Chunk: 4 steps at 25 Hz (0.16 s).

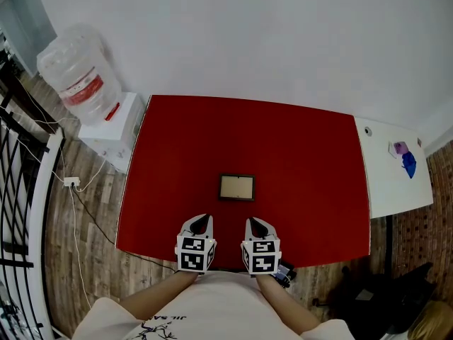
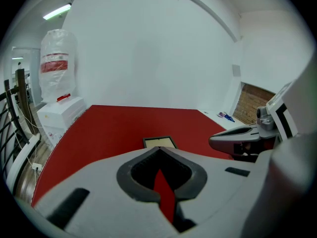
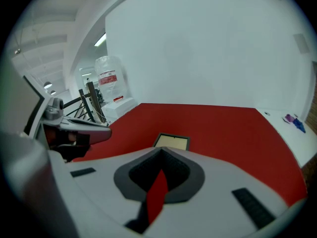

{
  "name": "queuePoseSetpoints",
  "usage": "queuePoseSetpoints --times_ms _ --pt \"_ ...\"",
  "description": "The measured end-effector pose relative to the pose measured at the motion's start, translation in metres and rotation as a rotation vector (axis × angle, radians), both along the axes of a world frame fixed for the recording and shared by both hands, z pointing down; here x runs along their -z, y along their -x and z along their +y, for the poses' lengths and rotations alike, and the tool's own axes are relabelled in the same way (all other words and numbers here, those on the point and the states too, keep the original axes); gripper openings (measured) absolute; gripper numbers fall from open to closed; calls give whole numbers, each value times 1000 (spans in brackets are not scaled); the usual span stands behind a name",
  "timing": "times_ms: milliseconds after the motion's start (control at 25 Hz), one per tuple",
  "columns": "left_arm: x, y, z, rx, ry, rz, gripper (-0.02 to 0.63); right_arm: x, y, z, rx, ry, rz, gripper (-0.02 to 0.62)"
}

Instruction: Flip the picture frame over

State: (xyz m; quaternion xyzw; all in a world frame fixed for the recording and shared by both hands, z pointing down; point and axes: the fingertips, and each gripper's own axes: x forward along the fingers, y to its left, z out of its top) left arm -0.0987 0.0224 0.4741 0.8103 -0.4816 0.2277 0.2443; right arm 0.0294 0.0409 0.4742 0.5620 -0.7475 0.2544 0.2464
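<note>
A small picture frame with a dark border and a pale beige panel lies flat on the red table, near its front middle. My left gripper and right gripper hover side by side at the table's front edge, just short of the frame, and neither touches it. Both have their jaws shut with nothing between them. In the left gripper view the frame shows just past the closed tips, with the right gripper alongside. The right gripper view shows the frame beyond its closed tips.
A water bottle sits on a white dispenser left of the table. A white side table at the right carries small blue and purple items. A black railing and cables run along the left.
</note>
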Motion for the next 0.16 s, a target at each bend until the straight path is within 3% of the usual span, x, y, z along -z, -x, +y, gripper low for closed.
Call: queuePoseSetpoints --times_ms 160 --pt "-1 0 4 0 10 1 6 0 -1 3 0 -3 1 5"
